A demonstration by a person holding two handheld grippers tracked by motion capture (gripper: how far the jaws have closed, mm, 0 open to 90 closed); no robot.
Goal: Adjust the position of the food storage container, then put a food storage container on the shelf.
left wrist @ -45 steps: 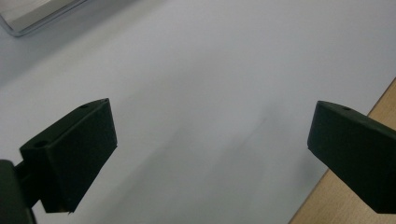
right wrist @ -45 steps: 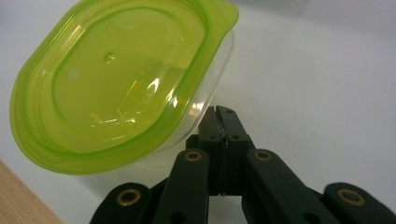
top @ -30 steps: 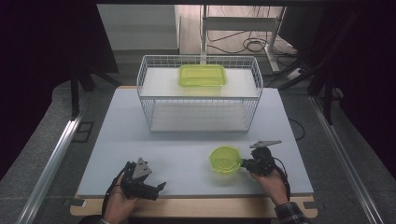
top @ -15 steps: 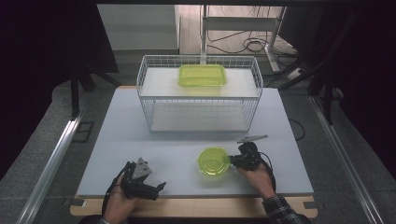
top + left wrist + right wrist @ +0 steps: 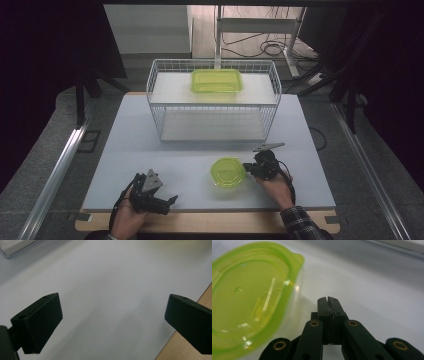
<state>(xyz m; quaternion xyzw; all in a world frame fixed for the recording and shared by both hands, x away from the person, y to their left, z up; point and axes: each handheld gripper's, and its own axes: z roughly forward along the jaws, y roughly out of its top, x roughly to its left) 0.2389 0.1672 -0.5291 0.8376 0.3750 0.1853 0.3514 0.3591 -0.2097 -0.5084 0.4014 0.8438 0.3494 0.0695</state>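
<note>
Viewed from above, a round, shallow yellow-green container (image 5: 228, 171) rests on the white desk (image 5: 150, 150), right of centre and near the front edge. The right hand-held gripper (image 5: 248, 167) lies at the container's right rim, tips pointing left toward it; in the right gripper view its two black jaws are pressed fully together with nothing between them, and the container (image 5: 249, 300) sits just to the left of the closed tips, its small pour lip (image 5: 297, 258) beyond them. From these views it cannot be told whether the closed tips touch the rim or stand just beside it. The container is round and has no long axis; only the lip gives it a direction. The left hand-held gripper (image 5: 162, 202) rests at the near-left edge of the desk, well apart from the container; in the left gripper view its jaws stand wide, with bare desk surface between them. The right hand is therefore much the nearer. At the far side of the desk stands a white wire basket (image 5: 155, 100), in which a rectangular yellow-green container (image 5: 216, 80) lies toward the back. As a judgement, any coming move on the round container turns on its position directly left of the closed right tips: a sideways push would slide it leftward, whereas a grasp would first need the jaws reopened around the rim.
</note>
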